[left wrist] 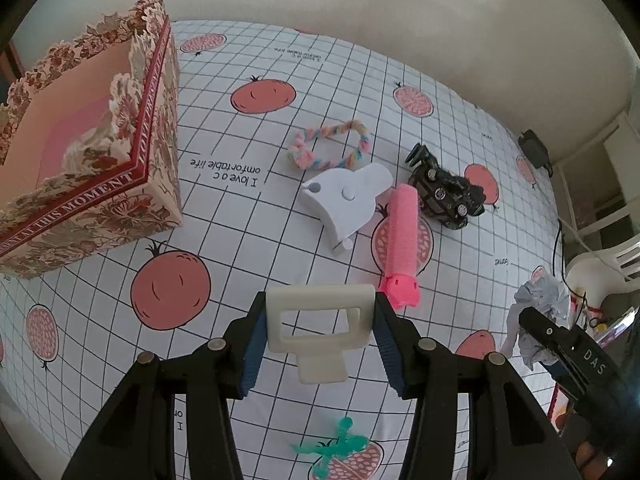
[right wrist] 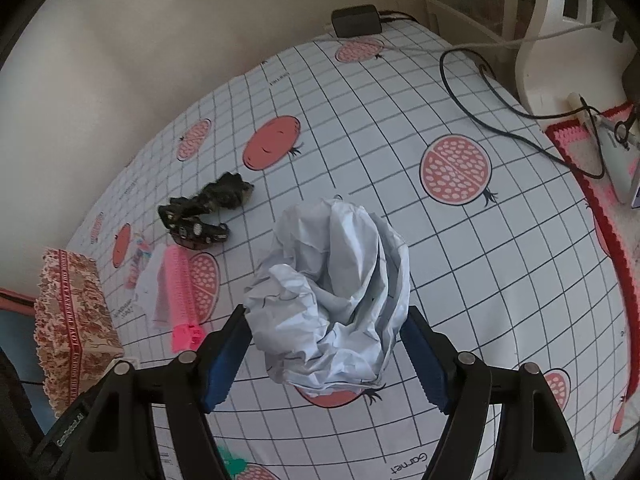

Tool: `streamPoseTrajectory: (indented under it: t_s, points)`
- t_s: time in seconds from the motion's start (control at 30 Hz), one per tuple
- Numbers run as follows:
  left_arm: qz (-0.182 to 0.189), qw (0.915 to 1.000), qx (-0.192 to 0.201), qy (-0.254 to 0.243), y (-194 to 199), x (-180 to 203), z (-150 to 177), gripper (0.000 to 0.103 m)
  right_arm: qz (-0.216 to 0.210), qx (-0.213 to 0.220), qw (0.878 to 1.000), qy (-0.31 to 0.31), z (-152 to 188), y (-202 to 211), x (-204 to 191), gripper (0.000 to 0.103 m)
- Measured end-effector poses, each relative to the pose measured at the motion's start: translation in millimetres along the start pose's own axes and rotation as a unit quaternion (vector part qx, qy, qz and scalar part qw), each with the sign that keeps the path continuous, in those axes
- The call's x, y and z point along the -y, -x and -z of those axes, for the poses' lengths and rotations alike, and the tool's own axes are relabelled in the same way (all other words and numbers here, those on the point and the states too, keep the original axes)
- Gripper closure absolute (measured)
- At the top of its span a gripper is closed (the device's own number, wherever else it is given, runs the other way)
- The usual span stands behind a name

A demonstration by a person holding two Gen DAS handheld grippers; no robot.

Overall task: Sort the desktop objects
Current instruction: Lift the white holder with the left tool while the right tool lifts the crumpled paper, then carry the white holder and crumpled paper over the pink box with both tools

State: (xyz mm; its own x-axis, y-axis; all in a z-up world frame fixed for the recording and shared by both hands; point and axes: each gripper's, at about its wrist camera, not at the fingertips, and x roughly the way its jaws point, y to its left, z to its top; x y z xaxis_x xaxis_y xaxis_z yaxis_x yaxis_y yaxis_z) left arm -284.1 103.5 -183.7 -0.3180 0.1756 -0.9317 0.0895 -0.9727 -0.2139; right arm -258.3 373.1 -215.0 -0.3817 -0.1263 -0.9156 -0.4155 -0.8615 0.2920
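1. The left tongs (left wrist: 320, 334) are clamped narrowly on a cream rectangular plastic buckle (left wrist: 320, 326).
2. The right tongs (right wrist: 326, 354) are spread wide around a crumpled white paper ball (right wrist: 332, 292), held off the cloth.
3. At twelve o'clock of the buckle lie a pink foam roller (left wrist: 402, 232) and a white plastic piece (left wrist: 344, 200); a black toy car (left wrist: 444, 192) is seen at one o'clock, and a floral cardboard box (left wrist: 86, 160) at ten.

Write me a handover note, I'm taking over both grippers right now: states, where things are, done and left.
Left gripper: shut on the cream plastic clip.
Right gripper: shut on the crumpled paper.
On the tablecloth: white plastic piece, pink roller, toy car, braided rope, green toy.
Floral box: contents not visible.
Left: place both held items, then sort the rest.
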Motion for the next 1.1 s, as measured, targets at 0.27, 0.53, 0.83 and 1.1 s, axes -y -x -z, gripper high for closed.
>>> streamPoseTrajectory:
  t_s: [0.27, 0.53, 0.83, 1.1]
  points:
    - [0.017, 0.9996, 0.022, 0.007, 13, -3, -4, 0.051, -0.018, 0.031, 0.999, 0.013, -3, 16, -15, 0.026]
    - [0.037, 0.9978, 0.054, 0.008, 29, -7, -8, 0.051, -0.029, 0.059, 0.997, 0.039, -1, 34, -32, 0.026]
    - [0.056, 0.9948, 0.084, 0.016, 47, -16, -12, 0.051, -0.045, 0.103, 0.991, 0.073, 4, 55, -51, 0.026]
    - [0.053, 0.9919, 0.115, 0.004, 64, -22, -16, 0.051, -0.074, 0.127, 0.986, 0.081, 6, 67, -70, 0.026]
